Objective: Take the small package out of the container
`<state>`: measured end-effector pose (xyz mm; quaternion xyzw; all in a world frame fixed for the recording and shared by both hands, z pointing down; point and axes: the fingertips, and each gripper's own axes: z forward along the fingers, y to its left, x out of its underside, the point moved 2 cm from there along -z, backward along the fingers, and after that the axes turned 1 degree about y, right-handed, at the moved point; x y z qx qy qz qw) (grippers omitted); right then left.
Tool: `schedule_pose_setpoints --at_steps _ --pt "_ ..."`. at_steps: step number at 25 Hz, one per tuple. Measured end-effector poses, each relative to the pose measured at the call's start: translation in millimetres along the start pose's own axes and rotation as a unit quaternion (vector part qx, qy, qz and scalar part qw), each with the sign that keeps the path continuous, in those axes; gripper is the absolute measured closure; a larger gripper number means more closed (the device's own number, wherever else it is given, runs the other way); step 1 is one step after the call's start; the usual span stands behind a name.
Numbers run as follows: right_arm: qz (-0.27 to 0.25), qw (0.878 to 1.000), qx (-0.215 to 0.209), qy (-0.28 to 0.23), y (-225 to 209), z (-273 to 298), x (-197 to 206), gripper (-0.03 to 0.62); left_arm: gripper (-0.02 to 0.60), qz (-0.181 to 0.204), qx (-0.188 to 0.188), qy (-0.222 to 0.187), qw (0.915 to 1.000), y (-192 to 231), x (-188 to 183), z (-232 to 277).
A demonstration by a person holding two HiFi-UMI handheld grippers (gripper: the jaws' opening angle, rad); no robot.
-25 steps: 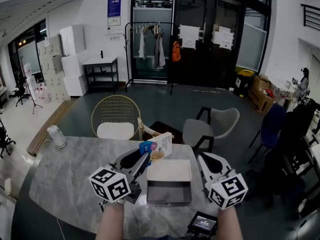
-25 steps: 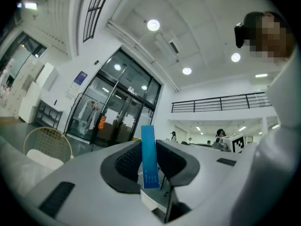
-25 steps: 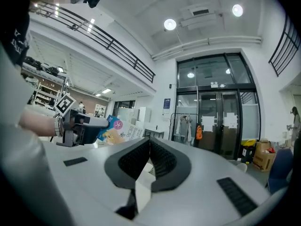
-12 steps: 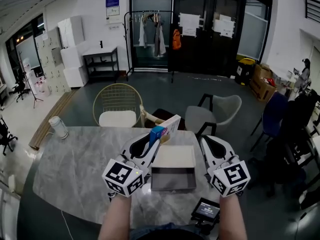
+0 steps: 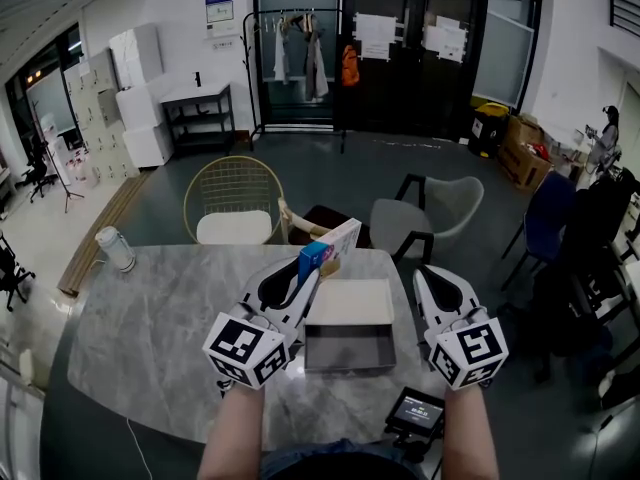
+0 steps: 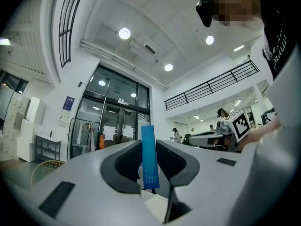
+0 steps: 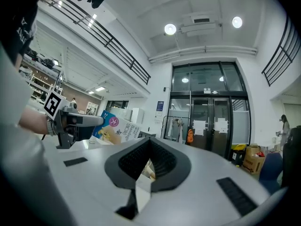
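Your left tongs (image 5: 308, 276) pinch the small package (image 5: 335, 246) by its thin edge, holding it clear of the container (image 5: 345, 366); your right tongs (image 5: 432, 284) hover alongside, pressed together, empty

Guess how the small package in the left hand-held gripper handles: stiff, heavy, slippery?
The package is probably stiff: edges look straight in the left hand-held gripper. Likely light: thin carton, held clear of the container. Pinched at one end, so it might pivot.
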<state>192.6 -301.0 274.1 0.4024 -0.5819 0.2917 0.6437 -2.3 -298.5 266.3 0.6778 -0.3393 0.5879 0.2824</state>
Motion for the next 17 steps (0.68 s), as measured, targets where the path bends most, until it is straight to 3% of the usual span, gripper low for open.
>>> schedule_pose_setpoints --at_steps 17 --pt "-0.004 1.000 -0.012 0.004 10.7 0.3 -0.8 0.569 0.480 -0.016 0.001 -0.001 0.9999 4.5 -2.1 -1.8"
